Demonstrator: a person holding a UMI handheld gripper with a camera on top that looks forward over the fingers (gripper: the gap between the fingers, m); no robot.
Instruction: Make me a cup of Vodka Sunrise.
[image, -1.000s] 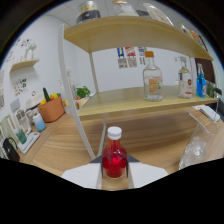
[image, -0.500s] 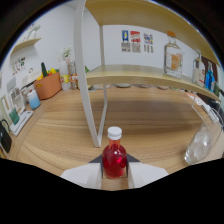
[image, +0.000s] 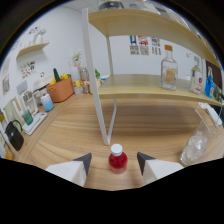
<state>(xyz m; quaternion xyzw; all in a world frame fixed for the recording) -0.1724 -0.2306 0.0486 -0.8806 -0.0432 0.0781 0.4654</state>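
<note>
Gripper view: the hand-held gripper (image: 114, 161) is seen with fingers spread apart; a small red-filled bottle with a white cap (image: 117, 159) stands between them on the wooden table (image: 150, 125), gaps visible at either side; nothing is clamped. Beyond the fingers a tall clear glass bottle (image: 169, 70) sits on the shelf. The red bottle is judged light, stiff, smooth, easily toppled; it is best gripped at mid-body below the cap.
</note>
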